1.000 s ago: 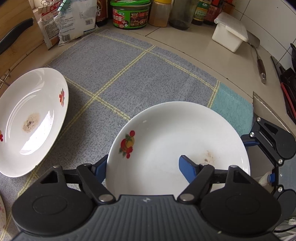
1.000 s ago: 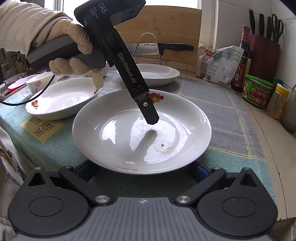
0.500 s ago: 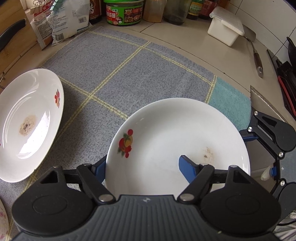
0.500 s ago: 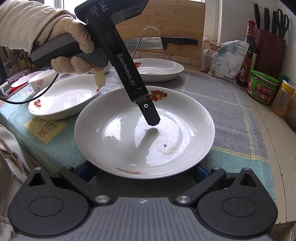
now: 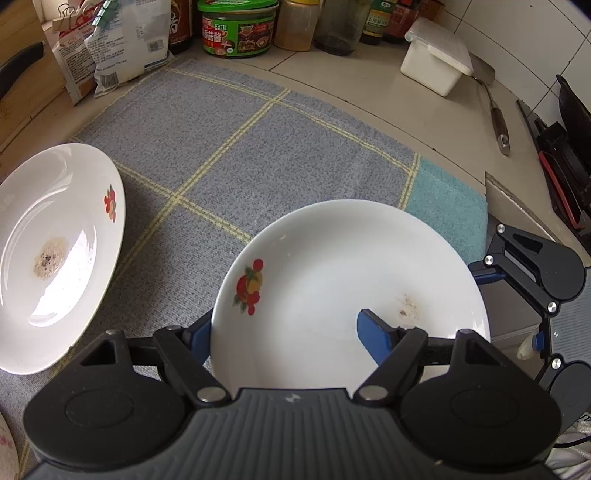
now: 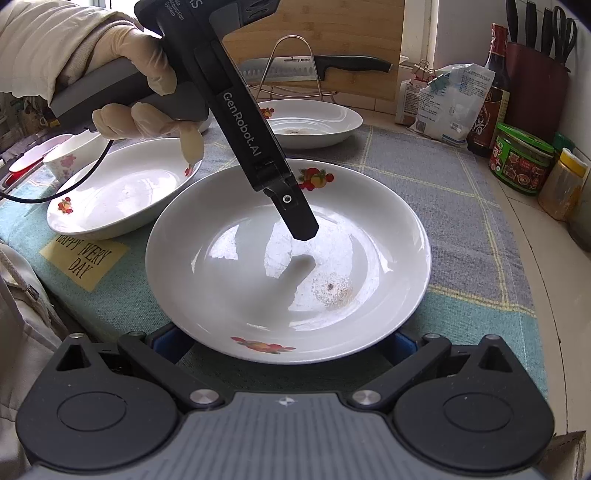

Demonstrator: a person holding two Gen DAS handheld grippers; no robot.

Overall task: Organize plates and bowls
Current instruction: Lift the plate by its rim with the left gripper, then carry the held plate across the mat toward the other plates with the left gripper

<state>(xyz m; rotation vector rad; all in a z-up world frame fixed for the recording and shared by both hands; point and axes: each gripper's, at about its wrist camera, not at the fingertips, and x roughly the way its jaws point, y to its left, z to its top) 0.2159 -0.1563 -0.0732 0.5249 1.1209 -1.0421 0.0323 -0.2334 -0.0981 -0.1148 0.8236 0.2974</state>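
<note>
A white plate (image 5: 351, 273) with a fruit decal and a brown stain lies on the grey checked cloth (image 5: 229, 147). My left gripper (image 5: 286, 321) is open and straddles its rim, one blue pad outside the edge and the other over the well. In the right wrist view that finger (image 6: 295, 214) hovers above the plate (image 6: 229, 280) and casts a shadow on it. My right gripper (image 6: 284, 345) is open wide at the near rim, its blue pads tucked under the overhang; contact cannot be told. A second stained plate (image 5: 55, 258) lies to the left, a third (image 6: 122, 188) beside the gloved hand.
A flowered cup (image 6: 66, 162) stands at the far left. Jars (image 5: 236, 33), snack bags (image 5: 110, 44), a white box (image 5: 436, 62) and a spatula (image 5: 496, 114) line the back of the counter. A knife on a wire rack (image 6: 314, 66) stands before a wooden board. The counter edge (image 6: 546, 295) runs along the right.
In the right wrist view the plate now looks rounder, seen more from above, and the background has slid upward. Both grippers keep the same opening and the same place at the plate.
</note>
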